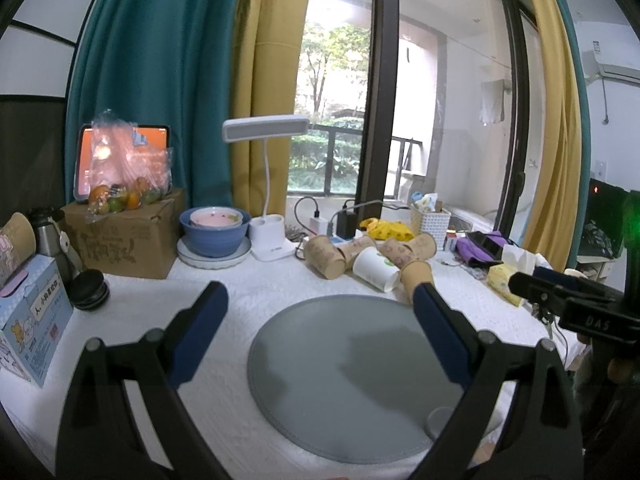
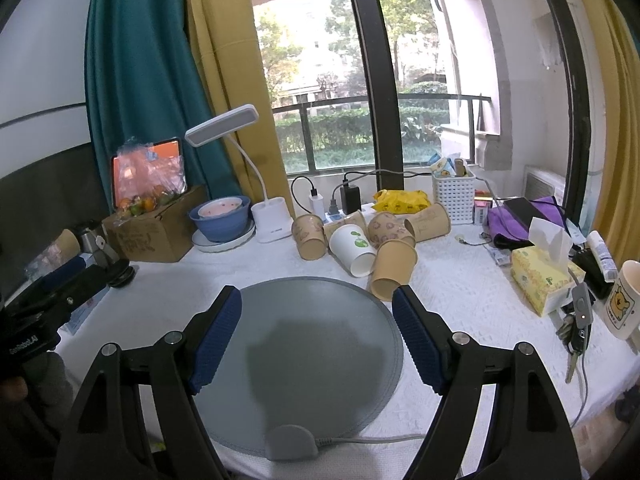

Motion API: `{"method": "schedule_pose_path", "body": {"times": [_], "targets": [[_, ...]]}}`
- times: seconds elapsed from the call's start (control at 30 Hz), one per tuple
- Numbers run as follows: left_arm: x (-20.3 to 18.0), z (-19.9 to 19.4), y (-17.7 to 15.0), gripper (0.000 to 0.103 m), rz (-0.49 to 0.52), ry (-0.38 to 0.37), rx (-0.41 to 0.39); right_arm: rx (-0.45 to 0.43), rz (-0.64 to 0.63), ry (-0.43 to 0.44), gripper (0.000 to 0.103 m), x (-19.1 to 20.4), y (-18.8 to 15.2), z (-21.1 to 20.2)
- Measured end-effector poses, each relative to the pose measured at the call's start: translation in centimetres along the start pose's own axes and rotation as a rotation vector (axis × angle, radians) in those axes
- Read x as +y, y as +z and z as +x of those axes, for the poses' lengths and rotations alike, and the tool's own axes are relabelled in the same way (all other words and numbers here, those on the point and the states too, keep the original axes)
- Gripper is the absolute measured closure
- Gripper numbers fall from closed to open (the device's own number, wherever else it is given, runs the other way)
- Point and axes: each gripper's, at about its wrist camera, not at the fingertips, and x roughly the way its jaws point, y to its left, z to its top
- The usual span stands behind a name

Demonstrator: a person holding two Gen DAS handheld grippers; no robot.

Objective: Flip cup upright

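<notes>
Landmark: round grey mat [image 2: 316, 344] on the white-clothed tabletop [image 2: 460, 300].

- Left tongs [image 1: 320, 300]: spread wide, nothing between them, held over the mat's near half.
- Right tongs [image 2: 316, 304]: likewise spread and unladen, over the mat; the tips reach about to its far edge.
- Paper cups, a heap just beyond the mat's far right edge, all lying on their sides and touching one another:
  - plain tan cup [image 2: 394, 268], nearest the mat, mouth turned toward it, close by the right tongs' right-hand tip;
  - white cup [image 2: 354, 250] with a green mark, just left of the tan one;
  - patterned brown cup [image 2: 308, 236], leftmost of the heap;
  - further brown cups [image 2: 428, 222] behind, partly hidden by the front ones.
- Behind the heap: power strip with chargers [image 2: 344, 200], yellow packet [image 2: 400, 200], white lattice basket [image 2: 454, 192].
- Far left of the mat: white desk lamp [image 2: 272, 216]; blue bowl [image 2: 220, 220] on a plate; cardboard box [image 2: 152, 232] carrying bagged fruit [image 2: 148, 200].
- Left of the mat: black lid [image 1: 90, 290] and a blue carton [image 1: 32, 320].
- Right of the mat: tissue box [image 2: 544, 280], keys [image 2: 576, 332], a printed mug [image 2: 624, 300], a purple cloth [image 2: 528, 220].
- Near edge of the mat: grey tab [image 2: 290, 442] with a cable running right.
</notes>
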Motion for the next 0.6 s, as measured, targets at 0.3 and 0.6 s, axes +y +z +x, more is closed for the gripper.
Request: {"method": "schedule_pose_path", "body": {"times": [0.3,0.6], "targets": [[0.09,-0.1,-0.12,0.008,-0.003,0.001,0.0,-0.001,0.0,0.0,0.022,0.07,-0.02,-0.01],[0.07,-0.14,-0.08,0.008,-0.004,0.001,0.001,-0.001,-0.001,0.0,0.022,0.09,-0.01,-0.05]]}}
